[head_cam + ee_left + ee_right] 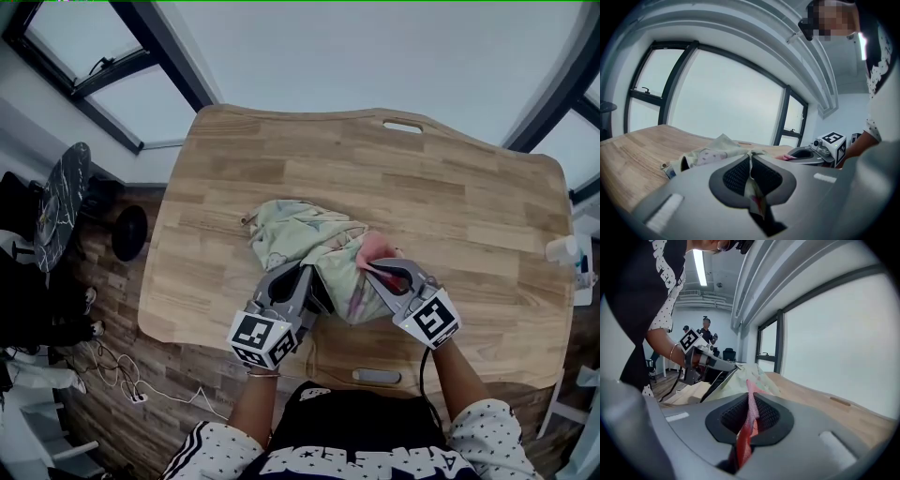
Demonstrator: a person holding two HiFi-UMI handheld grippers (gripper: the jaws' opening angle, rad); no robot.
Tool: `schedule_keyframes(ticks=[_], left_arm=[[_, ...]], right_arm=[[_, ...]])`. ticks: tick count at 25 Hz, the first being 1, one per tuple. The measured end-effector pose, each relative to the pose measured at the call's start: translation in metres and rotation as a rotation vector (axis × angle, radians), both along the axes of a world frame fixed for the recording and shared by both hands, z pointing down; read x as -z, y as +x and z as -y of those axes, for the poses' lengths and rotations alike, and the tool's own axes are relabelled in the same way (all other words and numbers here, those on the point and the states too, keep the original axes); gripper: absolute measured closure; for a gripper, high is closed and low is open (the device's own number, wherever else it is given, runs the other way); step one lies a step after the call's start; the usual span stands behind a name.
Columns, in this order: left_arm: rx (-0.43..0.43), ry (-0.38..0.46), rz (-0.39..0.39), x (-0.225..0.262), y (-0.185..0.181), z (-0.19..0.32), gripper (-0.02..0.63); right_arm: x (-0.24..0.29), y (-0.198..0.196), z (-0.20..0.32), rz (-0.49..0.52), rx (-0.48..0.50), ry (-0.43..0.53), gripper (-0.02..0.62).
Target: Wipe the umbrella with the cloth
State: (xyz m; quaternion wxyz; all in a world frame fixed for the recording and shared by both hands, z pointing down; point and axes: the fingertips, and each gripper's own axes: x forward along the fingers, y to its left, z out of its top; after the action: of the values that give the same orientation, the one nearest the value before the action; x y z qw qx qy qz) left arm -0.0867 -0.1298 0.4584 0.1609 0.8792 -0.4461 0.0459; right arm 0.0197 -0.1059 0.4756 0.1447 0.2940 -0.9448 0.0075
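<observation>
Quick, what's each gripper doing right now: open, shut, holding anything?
Left gripper: shut on the umbrella fabric.
Right gripper: shut on the pink cloth.

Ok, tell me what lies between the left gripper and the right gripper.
The bunched pale umbrella fills the gap between the left gripper and the right gripper, which pinches the cloth; the head view shows it.

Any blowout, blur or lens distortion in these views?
Head view: evenly lit, sharp, table glare-free. Left gripper view: strong fisheye, windows blown white, umbrella fabric in the jaws soft. Right gripper view: same fisheye, ceiling light glares, pink cloth in the jaws crisp.
</observation>
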Motion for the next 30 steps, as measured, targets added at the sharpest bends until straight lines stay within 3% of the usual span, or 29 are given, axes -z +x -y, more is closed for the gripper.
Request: schedule_keyframes(ticks=[7,24,30], left_arm=[[-0.003,0.003,0.008,-0.001,0.001,-0.002,0.592],[-0.008,0.003,0.009,0.000,0.001,-0.003,0.592],[-0.011,0.000,0.008,0.000,0.002,-0.003,0.592]], right_arm=[[-0.009,-0.011,-0.023,0.049,0.029,-0.067,0.571],[-0.037,-0.056,-0.114,0.042,0.293,-0.264,0.571],[-0.038,-0.061,-0.129,0.058,0.336,-0.302,0.571]])
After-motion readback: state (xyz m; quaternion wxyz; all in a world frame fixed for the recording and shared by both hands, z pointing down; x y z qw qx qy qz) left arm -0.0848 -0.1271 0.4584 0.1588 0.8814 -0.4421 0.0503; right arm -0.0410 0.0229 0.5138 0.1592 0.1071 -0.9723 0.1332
